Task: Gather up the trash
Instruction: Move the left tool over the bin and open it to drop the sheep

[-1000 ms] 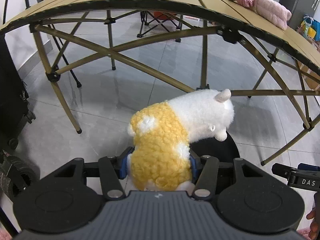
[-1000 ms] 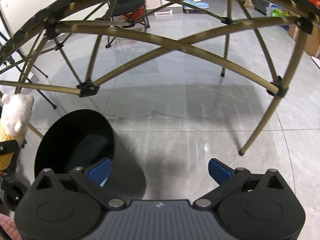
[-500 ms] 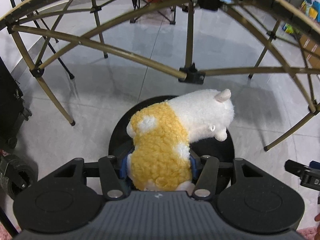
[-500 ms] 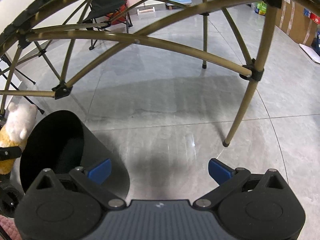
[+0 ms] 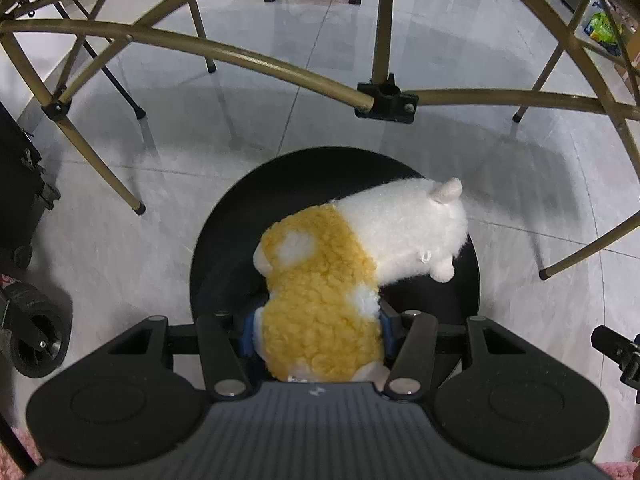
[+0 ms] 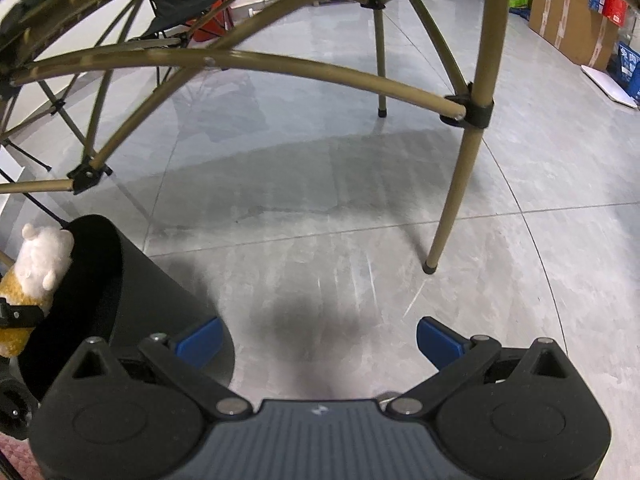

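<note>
The grey tiled floor (image 6: 360, 208) fills most of both views, crossed by the tan folding legs of the bench (image 5: 280, 68) overhead. On the floor stands a black round waste bin (image 5: 224, 248), open at the top and placed beside the bench legs, probably so that collected items can be dropped straight in. Directly above its mouth hangs a yellow-and-white plush hamster (image 5: 352, 264), white head pointing away toward the far rim. The left hand-held gripper (image 5: 318, 332) pinches the toy across its yellow rump, blue pads sunk into the fur on both sides, a hold that keeps the body free to fall clear once released. The right hand-held gripper (image 6: 320, 340) is spread wide with nothing between its blue pads, just beside the bin's outer wall, seemingly kept out of the drop path.
</note>
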`<move>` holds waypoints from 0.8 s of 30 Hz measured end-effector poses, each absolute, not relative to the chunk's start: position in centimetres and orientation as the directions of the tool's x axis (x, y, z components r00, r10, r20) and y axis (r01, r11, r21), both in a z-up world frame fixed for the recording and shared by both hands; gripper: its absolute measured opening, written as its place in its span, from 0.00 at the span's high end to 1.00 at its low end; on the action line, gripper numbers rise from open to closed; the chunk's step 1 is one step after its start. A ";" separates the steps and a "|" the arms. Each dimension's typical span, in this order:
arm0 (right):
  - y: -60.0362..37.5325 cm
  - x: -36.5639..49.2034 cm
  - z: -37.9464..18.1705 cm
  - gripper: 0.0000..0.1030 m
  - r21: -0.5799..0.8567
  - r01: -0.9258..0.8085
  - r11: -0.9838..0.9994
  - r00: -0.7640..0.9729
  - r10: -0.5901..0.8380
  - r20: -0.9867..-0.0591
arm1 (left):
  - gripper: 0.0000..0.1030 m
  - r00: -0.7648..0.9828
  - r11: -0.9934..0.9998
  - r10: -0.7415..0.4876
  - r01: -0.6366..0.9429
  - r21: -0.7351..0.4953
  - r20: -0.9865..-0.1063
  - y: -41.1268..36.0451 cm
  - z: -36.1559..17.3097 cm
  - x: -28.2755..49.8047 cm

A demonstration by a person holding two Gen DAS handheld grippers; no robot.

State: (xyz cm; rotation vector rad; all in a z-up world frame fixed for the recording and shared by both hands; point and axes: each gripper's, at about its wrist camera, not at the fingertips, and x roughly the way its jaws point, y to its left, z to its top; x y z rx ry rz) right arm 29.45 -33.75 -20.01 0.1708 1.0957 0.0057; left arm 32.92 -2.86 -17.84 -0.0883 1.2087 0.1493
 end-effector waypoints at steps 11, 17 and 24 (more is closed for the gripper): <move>-33.6 29.8 -20.7 0.00 0.133 0.078 0.988 0.438 0.086 -0.895 | 0.46 0.280 0.985 0.079 -0.169 0.032 -0.957 -3.1 -19.1 33.6; -33.8 29.7 -20.7 0.00 0.135 0.078 0.988 0.441 0.088 -0.893 | 0.44 0.271 0.982 0.098 -0.183 0.049 -0.957 -3.0 -19.3 33.5; -33.8 29.6 -20.5 0.00 0.141 0.073 0.987 0.446 0.094 -0.890 | 0.00 0.294 0.971 0.144 -0.224 0.079 -0.945 -2.3 -19.0 33.4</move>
